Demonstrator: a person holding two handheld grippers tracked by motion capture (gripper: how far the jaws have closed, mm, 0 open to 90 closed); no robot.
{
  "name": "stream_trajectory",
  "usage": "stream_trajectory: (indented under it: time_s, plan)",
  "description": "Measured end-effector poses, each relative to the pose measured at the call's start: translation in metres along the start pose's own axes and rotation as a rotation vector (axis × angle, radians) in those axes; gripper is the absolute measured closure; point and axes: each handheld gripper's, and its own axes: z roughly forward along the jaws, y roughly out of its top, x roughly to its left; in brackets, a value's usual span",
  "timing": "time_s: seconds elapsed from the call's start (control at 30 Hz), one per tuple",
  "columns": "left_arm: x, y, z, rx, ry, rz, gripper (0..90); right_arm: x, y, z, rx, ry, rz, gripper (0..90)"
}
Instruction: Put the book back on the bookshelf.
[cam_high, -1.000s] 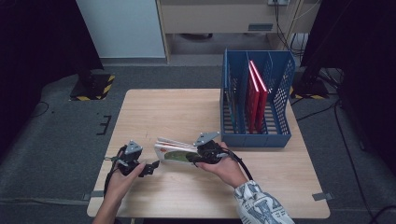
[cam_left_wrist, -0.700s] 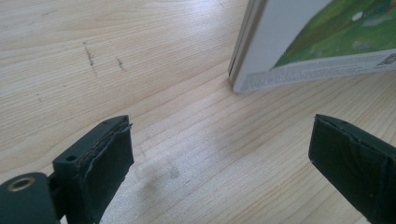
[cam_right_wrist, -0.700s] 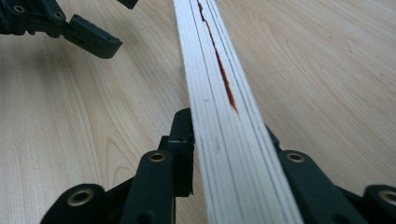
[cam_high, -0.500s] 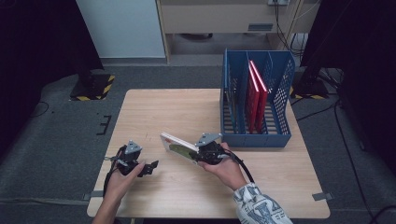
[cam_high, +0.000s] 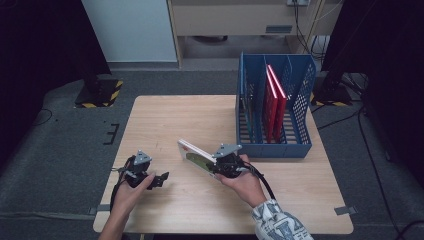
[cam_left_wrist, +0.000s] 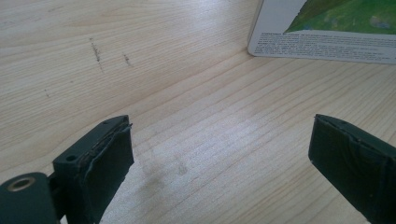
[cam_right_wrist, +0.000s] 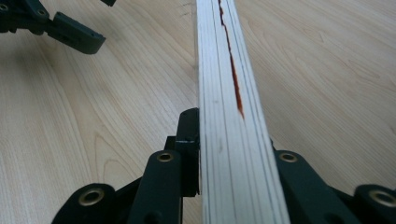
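The right gripper (cam_high: 218, 165) holds a thin book (cam_high: 197, 156) by one edge; in the right gripper view the pale page edges (cam_right_wrist: 229, 116) run straight up between the two black jaws, which have just been closing and now clamp the book from both sides. In the high view the book stands tilted, its far-left end raised over the wooden table (cam_high: 165, 120), a little near and left of the blue file rack (cam_high: 272, 145). The left gripper (cam_high: 159, 180) is further left at the near side of the table, its jaws wide with nothing between them; in the left gripper view the book's green cover (cam_left_wrist: 327, 28) is well apart from them.

I think the work is to stand this book in the rack, next to the red books (cam_high: 274, 100) already inside.

Some things can go wrong from here. The grip is only at one edge, so most of the book hangs out free; it can turn in the pads or slide out when the hand swings toward the rack. The book is thin, so the covers can fan open and catch on a divider. The slots look narrow, and a tilted book can hit the near wall of the rack or push the red books over. The left gripper is not close enough to help if the book begins to slip
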Motion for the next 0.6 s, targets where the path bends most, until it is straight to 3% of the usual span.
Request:
stream_trajectory:
  time_s: [0.13,0.6]
  plan:
    - [0.0002,-0.0001,0.0001,0.002,0.002,0.0,5.9,-0.0002,0.0048,-0.0006,-0.016,0.008,0.01,71.1]
    - [-0.0002,-0.0004,0.0014,0.011,0.001,0.003,5.9,-0.0019,0.006,0.0078,0.006,0.014,0.005,70.6]
